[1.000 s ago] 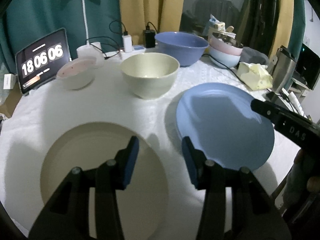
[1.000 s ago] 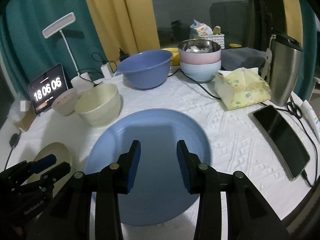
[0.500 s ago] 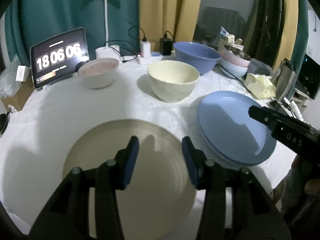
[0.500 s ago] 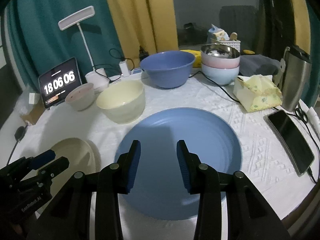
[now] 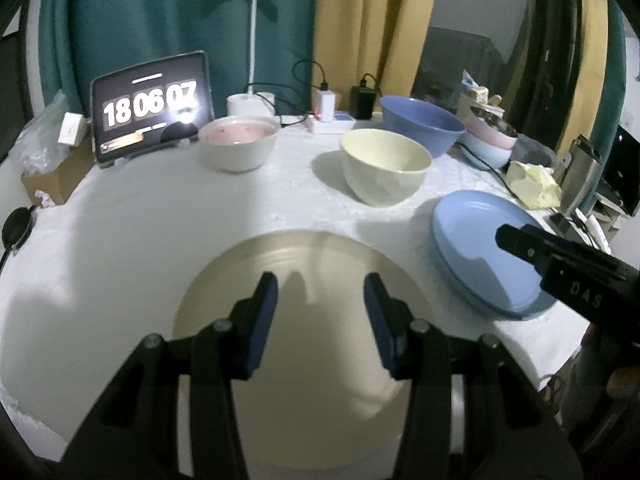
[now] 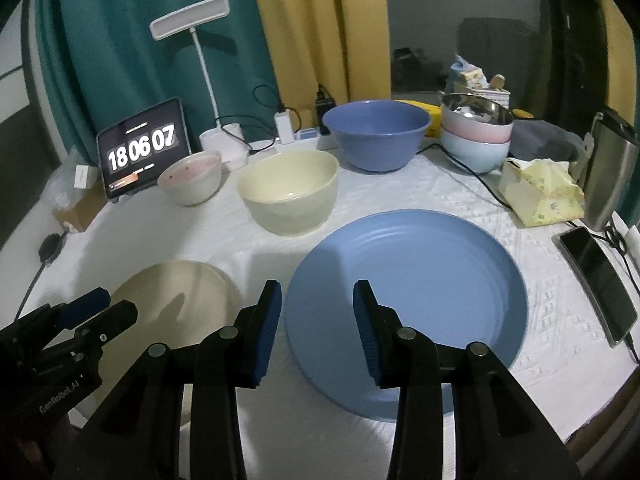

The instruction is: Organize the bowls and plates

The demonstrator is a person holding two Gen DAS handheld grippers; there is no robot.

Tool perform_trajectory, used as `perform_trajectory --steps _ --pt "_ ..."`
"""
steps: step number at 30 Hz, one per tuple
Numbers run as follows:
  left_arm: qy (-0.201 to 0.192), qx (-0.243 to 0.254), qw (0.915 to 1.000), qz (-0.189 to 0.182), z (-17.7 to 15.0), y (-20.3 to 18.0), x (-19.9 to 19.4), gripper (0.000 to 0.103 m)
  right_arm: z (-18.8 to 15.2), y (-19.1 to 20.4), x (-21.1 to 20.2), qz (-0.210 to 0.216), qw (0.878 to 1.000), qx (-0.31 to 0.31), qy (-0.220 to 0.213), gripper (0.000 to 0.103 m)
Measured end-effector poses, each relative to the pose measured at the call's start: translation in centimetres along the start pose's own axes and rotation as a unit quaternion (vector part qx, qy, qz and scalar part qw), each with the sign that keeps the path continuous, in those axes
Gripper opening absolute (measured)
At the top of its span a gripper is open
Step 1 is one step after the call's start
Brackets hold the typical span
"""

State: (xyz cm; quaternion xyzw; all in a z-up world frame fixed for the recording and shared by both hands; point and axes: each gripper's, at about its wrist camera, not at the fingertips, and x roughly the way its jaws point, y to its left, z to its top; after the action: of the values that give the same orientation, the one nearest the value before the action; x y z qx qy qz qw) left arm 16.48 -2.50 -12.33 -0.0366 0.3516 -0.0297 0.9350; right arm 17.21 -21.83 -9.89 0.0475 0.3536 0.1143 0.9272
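Observation:
A beige plate lies on the white tablecloth right under my left gripper, which hovers open and empty above it. To its right lies a blue plate, and my right gripper hangs open and empty over the left rim of the blue plate. Behind the plates stand a cream bowl, a small pink-lined white bowl and a large blue bowl. The beige plate shows at the left of the right wrist view, behind the left gripper.
At the back stand a tablet clock, a desk lamp, chargers with cables and stacked bowls. On the right lie a tissue pack, a metal flask and a phone near the table edge.
Both grippers have shifted to the left across the table. The beige plate now sits centred under the left gripper, and the blue plate has slid to the right in both views. Jaws unchanged.

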Motion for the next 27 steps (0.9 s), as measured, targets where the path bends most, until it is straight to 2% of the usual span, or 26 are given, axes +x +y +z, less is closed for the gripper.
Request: perform_trajectory --steps 10,14,27 --pt "-0.008 -0.024 0.9994 0.021 -1.4 3.2 -0.5 0.046 -0.8 2.9 0.8 0.01 1.0 -0.021 0.013 0.04" --pt "-0.019 -0.016 0.9984 0.051 -2.2 3.7 -0.6 0.047 -1.4 3.7 1.4 0.014 0.999 -0.025 0.023 0.04" --pt "-0.012 -0.049 0.9964 0.068 -3.8 7.3 0.4 0.046 -2.6 6.5 4.0 0.021 0.997 -0.046 0.056 0.04"
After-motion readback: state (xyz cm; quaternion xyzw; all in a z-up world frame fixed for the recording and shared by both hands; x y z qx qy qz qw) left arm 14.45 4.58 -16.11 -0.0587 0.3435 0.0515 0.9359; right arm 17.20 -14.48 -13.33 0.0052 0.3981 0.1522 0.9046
